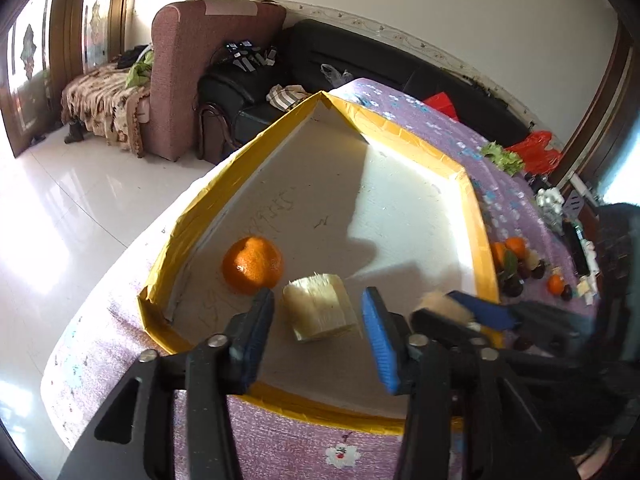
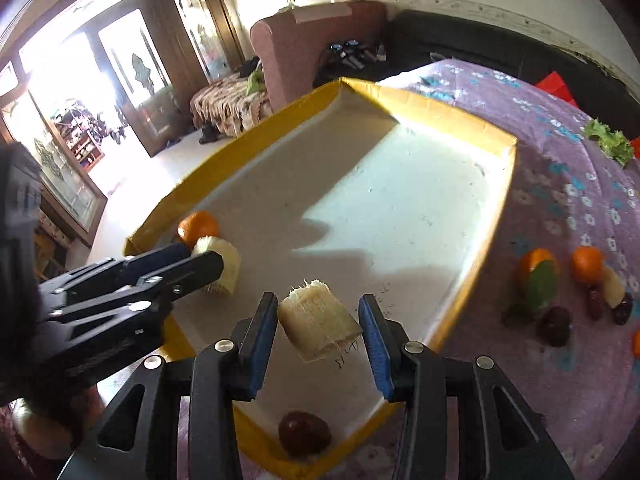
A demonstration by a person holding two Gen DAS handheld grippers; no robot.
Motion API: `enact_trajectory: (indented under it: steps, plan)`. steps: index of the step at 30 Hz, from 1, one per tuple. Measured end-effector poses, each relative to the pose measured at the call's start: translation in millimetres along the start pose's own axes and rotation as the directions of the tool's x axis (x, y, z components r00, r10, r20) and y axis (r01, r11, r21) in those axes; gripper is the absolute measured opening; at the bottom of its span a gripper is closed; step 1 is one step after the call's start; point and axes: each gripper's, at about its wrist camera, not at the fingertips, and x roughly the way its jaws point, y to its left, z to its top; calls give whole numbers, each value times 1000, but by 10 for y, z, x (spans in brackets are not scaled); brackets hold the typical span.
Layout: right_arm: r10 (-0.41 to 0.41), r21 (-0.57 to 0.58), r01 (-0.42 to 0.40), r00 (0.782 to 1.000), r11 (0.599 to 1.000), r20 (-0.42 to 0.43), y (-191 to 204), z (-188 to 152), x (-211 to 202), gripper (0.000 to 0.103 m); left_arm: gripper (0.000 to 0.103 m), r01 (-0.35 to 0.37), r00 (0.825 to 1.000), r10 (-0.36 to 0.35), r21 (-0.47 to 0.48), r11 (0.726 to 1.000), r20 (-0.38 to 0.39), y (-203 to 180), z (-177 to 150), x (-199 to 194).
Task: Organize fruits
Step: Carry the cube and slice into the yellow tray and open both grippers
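Note:
A white tray with a yellow rim (image 1: 472, 208) (image 2: 496, 216) lies on the purple tablecloth. In it are an orange (image 1: 253, 265) (image 2: 198, 227) and a pale sugarcane chunk (image 1: 320, 307) (image 2: 222, 266) at the near left. My left gripper (image 1: 318, 320) (image 2: 202, 260) is open, its jaws on either side of that chunk. My right gripper (image 2: 319, 330) (image 1: 444, 308) holds a second sugarcane chunk (image 2: 320, 326) between its pads, just above the tray floor. A dark red fruit (image 2: 304, 433) lies at the tray's near edge.
Loose fruit lies on the cloth right of the tray: oranges (image 2: 586, 265) (image 1: 514, 246), dark plums (image 2: 554, 326) (image 1: 512, 286) and a pale chunk (image 2: 612, 286). Lettuce (image 2: 610, 142) (image 1: 502, 156) lies farther back. Sofas stand beyond the table; the table edge drops to the floor on the left.

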Motion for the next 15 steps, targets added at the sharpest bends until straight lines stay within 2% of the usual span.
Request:
enact_trajectory:
  steps: [1, 3, 4, 7, 8, 12, 15]
  plan:
    - [0, 5, 0, 1000, 1000, -5, -12, -6, 46, 47, 63, 7, 1000, -7, -10, 1000, 6, 7, 2, -31]
    - [2, 19, -2, 1000, 1000, -1, -33, -14, 78, 47, 68, 14, 1000, -13, -29, 999, 20, 23, 1, -127]
    - [7, 24, -7, 1000, 1000, 5, -34, -6, 59, 51, 69, 18, 999, -17, -37, 999, 30, 26, 2, -187]
    - [8, 35, -9, 999, 999, 52, -65, 12, -146, 71, 77, 17, 997, -14, -51, 999, 72, 16, 7, -385]
    - [1, 38, -4, 997, 999, 77, -81, 18, -230, 74, 78, 12, 996, -7, -54, 998, 86, 6, 4, -440]
    - [-24, 63, 15, 988, 998, 152, -208, 44, -563, 76, 82, -4, 994, 7, -34, 999, 110, -118, -40, -598]
    - [-58, 102, 39, 980, 994, 192, -430, -24, -818, 79, 83, -32, 992, 29, 22, 999, 120, -285, -105, -656]
